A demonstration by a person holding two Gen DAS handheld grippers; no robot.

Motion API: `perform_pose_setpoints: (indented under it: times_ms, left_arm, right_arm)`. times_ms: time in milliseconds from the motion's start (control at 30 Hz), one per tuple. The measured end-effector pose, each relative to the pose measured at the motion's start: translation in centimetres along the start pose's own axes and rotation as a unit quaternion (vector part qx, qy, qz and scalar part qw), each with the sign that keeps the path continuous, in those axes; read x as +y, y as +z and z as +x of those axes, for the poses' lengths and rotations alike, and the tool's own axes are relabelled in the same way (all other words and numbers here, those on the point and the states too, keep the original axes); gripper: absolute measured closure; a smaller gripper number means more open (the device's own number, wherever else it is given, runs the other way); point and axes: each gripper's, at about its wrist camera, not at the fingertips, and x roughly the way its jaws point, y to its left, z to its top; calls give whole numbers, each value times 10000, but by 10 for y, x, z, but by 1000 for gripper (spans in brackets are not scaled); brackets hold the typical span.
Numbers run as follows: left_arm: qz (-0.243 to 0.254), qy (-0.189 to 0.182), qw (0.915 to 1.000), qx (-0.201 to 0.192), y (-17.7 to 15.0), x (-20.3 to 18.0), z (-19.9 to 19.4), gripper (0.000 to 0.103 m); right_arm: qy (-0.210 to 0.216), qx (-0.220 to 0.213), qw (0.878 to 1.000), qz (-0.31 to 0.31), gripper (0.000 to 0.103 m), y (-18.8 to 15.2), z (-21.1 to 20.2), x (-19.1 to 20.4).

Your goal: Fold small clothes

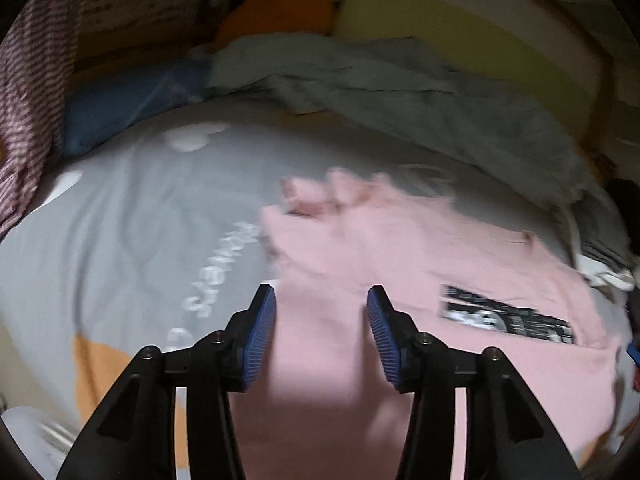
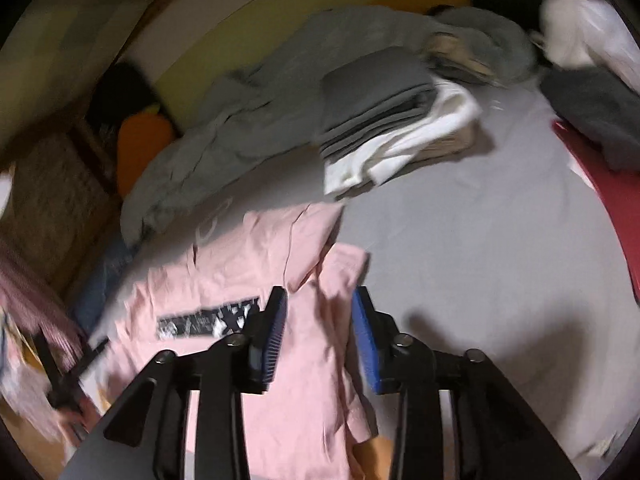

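A pink shirt (image 1: 360, 248) with a black printed patch (image 1: 508, 316) lies spread on a grey bedsheet (image 1: 120, 220) with white lettering. My left gripper (image 1: 321, 292) hovers over the shirt's near part. Its blue pads (image 1: 262, 332) stand apart with only cloth below them, so it is open. In the right wrist view the same pink shirt (image 2: 240, 272) shows one side folded over the body. My right gripper (image 2: 320, 292) is open above that folded edge, gripping nothing. Both views are blurred.
A stack of folded grey and white clothes (image 2: 384, 120) sits on the sheet beyond the shirt. A crumpled grey garment (image 1: 400, 92) lies behind it, with an orange cushion (image 1: 280, 8) and blue cloth (image 1: 132, 104). A red item (image 2: 612, 200) lies at the right.
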Motion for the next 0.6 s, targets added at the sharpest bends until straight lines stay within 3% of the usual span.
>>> perform_pose_setpoints:
  times_ms: [133,167,233,333,400,433,467,600]
  left_arm:
    - [-14,-187,9989,440,-5,11,18,54]
    - [11,-237,9987,451,-8,12,20,65]
    - [177,-142,9992,314,-13,7,20,99]
    - [38,-75,9998,-191,-21,9,7,100]
    - [-26,-17,9993,-372,-22,11,0,100]
    - [-32,16,9993,-371,-21,13,1,100]
    - [-56,6,9994,-352,-19,16,2,100]
    - [-178,17,9994,-301,-14,25,3,100]
  right_arm:
    - [279,469,9978,-388,55,-9,24,16]
    - [214,485,9977,-432,55,-10,27,17]
    - [-92,459,9975,-533,55,-12,32,17]
    - [-421,150,9982,-406,56,-11,30,10]
    - [-374,114,9981,-469,70,-8,30,10]
    - [-391,160,9977,-532,81,-7,33,12]
    - [-401,209,9971,-611,101,-6,37,15]
    - [-555,-114,9974,-438,101,1,42,16]
